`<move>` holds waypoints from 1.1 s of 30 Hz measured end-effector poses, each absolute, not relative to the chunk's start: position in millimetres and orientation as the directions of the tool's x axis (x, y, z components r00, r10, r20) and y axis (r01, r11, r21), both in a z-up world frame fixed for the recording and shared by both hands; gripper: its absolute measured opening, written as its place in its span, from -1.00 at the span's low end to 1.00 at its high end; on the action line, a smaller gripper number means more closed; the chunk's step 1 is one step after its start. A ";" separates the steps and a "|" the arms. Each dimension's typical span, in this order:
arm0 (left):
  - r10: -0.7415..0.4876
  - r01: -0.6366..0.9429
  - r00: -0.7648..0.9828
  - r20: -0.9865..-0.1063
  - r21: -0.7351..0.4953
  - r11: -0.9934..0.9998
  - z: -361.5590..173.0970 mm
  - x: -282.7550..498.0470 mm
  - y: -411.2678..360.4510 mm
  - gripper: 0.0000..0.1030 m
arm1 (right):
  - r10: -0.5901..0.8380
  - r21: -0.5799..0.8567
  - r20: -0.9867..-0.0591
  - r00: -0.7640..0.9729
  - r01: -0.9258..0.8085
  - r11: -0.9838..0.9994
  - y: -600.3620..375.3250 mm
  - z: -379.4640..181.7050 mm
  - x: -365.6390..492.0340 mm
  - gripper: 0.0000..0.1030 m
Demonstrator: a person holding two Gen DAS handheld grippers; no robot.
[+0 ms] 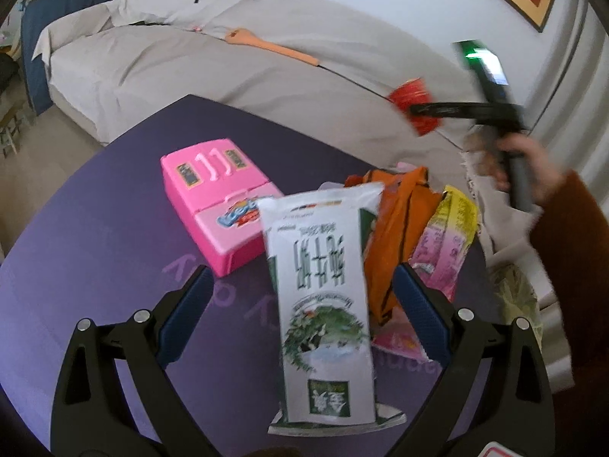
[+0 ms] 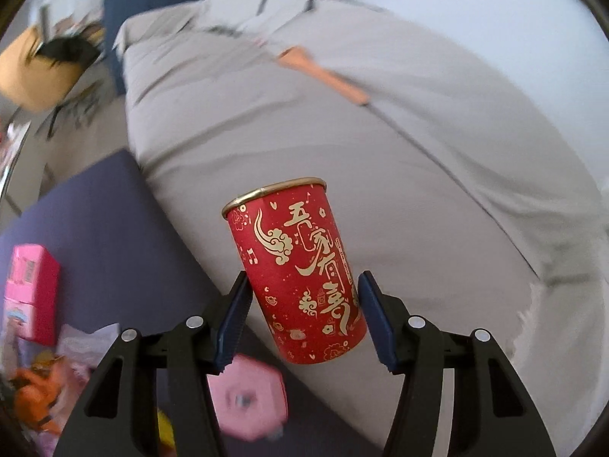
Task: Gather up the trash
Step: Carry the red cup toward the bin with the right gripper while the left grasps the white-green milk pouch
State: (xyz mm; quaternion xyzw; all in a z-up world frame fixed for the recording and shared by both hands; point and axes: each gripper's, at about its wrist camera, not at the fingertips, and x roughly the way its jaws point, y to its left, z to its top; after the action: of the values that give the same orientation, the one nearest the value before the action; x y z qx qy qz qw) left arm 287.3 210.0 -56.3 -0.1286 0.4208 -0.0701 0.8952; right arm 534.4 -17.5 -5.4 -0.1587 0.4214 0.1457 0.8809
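Right gripper [image 2: 302, 314] holds a red can [image 2: 300, 270] with gold characters between its two blue pads; both pads press on the lower half of the can, so the jaws stand partly apart, pinching it. The can leans a little, its gold rim pointing away from the gripper, and it hangs in the air above the grey covered sofa [image 2: 342, 133], with no surface touching it. From the left wrist view the same can [image 1: 413, 101] is seen blurred, high and to the right, with the person's hand [image 1: 533, 167] and a brown sleeve [image 1: 574, 251] behind it.

Left gripper [image 1: 302, 316] is spread wide over the purple table [image 1: 95, 247]. Between its fingers lies a white and green packet [image 1: 323, 297], but the pads do not touch it; there is a clear gap on each side. Just beyond the right finger are an orange wrapper [image 1: 396, 228] and a yellow and pink wrapper [image 1: 449, 236], lying close together. Ahead of the left finger stands a pink toy box [image 1: 217, 205]. Farther away, on the sofa, lies a back scratcher [image 1: 270, 43] with an orange handle.
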 end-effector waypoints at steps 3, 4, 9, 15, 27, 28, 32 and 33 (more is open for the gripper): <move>-0.228 -0.009 0.618 -0.752 -0.297 0.955 -64.6 288.5 213.4 0.75 | 0.123 -0.126 -0.765 0.633 -0.334 0.934 -41.0 15.5 511.7 0.05; -0.230 -0.016 0.612 -0.757 -0.303 0.953 -67.4 289.5 214.6 0.75 | 0.121 -0.121 -0.756 0.644 -0.319 0.940 -48.1 21.7 497.5 0.05; -0.269 -0.017 0.568 -0.777 -0.338 0.941 -81.4 304.1 207.9 0.57 | 0.114 -0.076 -0.718 0.686 -0.240 0.968 -71.4 42.9 428.4 0.06; -0.271 0.000 0.591 -0.760 -0.335 0.942 -72.2 304.0 200.0 0.11 | 0.119 -0.031 -0.685 0.719 -0.192 0.981 -91.4 45.2 352.7 0.06; -0.258 0.093 0.722 -0.642 -0.280 0.955 12.9 251.5 160.9 0.10 | 0.151 0.032 -0.618 0.772 -0.167 0.985 -144.2 59.6 254.8 0.06; -0.268 0.109 0.732 -0.626 -0.281 0.954 23.4 246.5 153.4 0.10 | 0.154 0.041 -0.614 0.774 -0.163 0.986 -150.5 61.3 250.1 0.06; -0.276 0.158 0.767 -0.579 -0.247 0.956 52.8 235.8 132.3 0.10 | 0.139 0.050 -0.593 0.793 -0.135 0.990 -180.6 68.2 225.5 0.06; -0.271 0.166 0.774 -0.572 -0.230 0.959 60.6 235.6 124.4 0.10 | 0.131 0.051 -0.589 0.797 -0.125 0.991 -190.4 69.5 217.5 0.06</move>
State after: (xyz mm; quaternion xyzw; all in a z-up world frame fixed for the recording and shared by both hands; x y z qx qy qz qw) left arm 235.6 124.4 60.6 -0.0834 0.3150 -0.1166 0.9382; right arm 217.5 -190.4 69.5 0.0048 0.3111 0.0676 0.9479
